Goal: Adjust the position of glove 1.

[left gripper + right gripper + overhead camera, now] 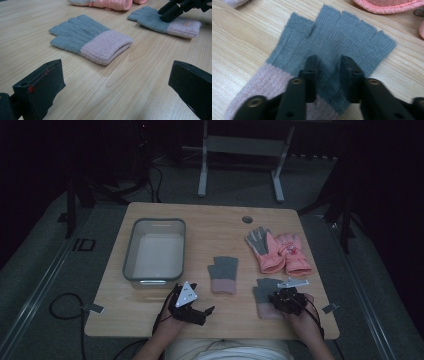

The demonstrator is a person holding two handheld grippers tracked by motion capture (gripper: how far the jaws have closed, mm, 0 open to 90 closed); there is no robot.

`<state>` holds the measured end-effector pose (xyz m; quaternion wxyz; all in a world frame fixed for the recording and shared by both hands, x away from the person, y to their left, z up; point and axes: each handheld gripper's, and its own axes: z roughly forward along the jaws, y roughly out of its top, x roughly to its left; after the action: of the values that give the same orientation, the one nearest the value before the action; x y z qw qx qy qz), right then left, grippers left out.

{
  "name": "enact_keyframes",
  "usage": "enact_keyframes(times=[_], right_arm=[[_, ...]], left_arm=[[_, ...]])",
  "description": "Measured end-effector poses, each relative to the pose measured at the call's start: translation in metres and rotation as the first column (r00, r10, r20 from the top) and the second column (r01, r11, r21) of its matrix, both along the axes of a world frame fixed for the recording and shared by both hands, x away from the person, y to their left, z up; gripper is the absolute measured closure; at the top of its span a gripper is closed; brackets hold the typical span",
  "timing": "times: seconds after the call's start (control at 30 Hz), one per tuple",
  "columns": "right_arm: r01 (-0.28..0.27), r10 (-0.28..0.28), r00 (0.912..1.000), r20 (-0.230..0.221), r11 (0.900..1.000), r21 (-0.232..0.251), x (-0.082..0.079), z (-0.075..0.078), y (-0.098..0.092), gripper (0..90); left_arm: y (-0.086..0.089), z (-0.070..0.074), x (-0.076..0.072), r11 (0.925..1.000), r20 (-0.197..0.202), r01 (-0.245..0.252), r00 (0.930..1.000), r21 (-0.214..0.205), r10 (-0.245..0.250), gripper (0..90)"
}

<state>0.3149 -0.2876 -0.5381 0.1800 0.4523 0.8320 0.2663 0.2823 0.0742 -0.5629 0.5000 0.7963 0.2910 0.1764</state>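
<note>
Knit stuff today: I'm working on a fingerless glove (pixel 332 47), ribbed grey wool with a fuzzy pale pink cuff, lying flat on the wood-grain bench (pixel 210 225) near its front edge. My right gripper (pixel 328 67) is planted on the grey part just above the cuff, jaws a narrow gap apart with a ridge of knit between them; the pads look pressed down into the fabric, but I can't tell whether they've actually pinched it. From the glove, its twin (pixel 91 41) lies a bit to the left, same grey and pink, flat and untouched. Beyond the glove sit two padded pink gloves (pixel 280 251) side by side, smooth shell with a grey palm on one. My left gripper (pixel 115 82) hovers left of the twin, jaws wide apart with nothing between them. Room-wise, there's bare bench between the glove and the twin, less toward the front edge, where my hand already sits. Well left of the glove is a grey rectangular plastic tub (pixel 154 251) with rounded corners, and nothing in it.
</note>
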Motion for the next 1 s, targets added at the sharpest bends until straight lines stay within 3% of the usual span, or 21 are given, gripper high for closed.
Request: enact_keyframes(times=[0.17, 0.23, 0.43, 0.7, 0.8, 1.0], right_arm=[[0.018, -0.018, 0.9998, 0.01, 0.9998, -0.013, -0.002, 0.001, 0.005, 84.5], [0.024, -0.024, 0.9997, 0.009, 0.9996, 0.017, -0.002, 0.005, 0.005, 85.3], [0.017, -0.024, 0.996, 0.086, 0.9965, 0.081, 0.0, 0.045, 0.009, 85.5], [-0.031, 0.008, 0.981, 0.194, 0.9924, 0.119, 0.027, 0.097, 0.031, 85.5], [-0.06, 0.028, 0.9739, 0.225, 0.9887, 0.137, 0.034, 0.109, 0.044, 85.5], [-0.092, 0.053, 0.9706, 0.235, 0.983, 0.159, 0.044, 0.117, 0.069, 85.4]], left_arm=[[0.0, 0.0, 0.0, 1.0, 0.001, -0.001, 1.0, 0.0, 0.001, 0.0], [0.0, 0.0, 0.0, 1.0, 0.0, -0.002, 1.0, -0.001, 0.002, 0.0], [0.0, 0.0, 0.0, 1.0, 0.001, 0.0, 1.0, -0.002, 0.0, 0.0], [0.0, 0.0, 0.0, 1.0, 0.003, 0.001, 1.0, 0.0, -0.001, 0.0], [0.0, 0.0, 0.0, 1.0, 0.006, 0.001, 1.0, 0.001, -0.001, 0.0], [0.0, 0.0, 0.0, 1.0, 0.005, 0.001, 1.0, 0.0, -0.001, 0.0]])
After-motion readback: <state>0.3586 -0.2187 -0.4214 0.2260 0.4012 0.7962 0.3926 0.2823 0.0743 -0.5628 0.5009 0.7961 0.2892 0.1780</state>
